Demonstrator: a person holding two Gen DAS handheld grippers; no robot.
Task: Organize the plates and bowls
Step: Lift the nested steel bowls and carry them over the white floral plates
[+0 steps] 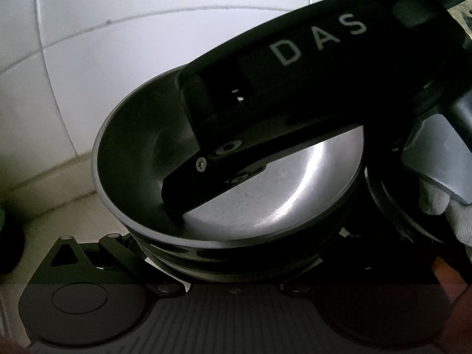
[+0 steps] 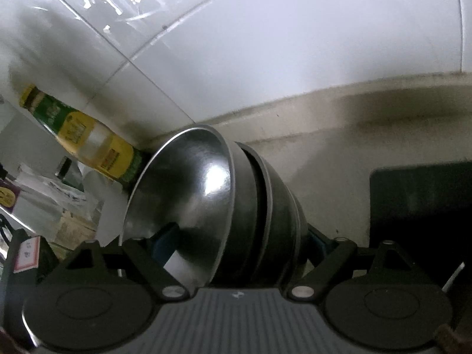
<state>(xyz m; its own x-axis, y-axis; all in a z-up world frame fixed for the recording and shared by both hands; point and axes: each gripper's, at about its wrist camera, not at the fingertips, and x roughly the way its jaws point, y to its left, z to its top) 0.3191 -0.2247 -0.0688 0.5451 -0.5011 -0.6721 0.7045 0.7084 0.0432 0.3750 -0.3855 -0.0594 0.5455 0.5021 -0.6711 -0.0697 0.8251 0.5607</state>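
Nested stack of round steel bowls (image 2: 206, 206) clamped in right gripper (image 2: 236, 244), yellow-labelled oil bottle (image 2: 85, 138) behind it, left gripper (image 1: 236, 265) state unclear.

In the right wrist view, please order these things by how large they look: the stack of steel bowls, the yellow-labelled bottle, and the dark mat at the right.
1. stack of steel bowls, though it is nearest the camera.
2. and 3. dark mat and yellow-labelled bottle: unsure, since the picture's edge cuts the mat off.
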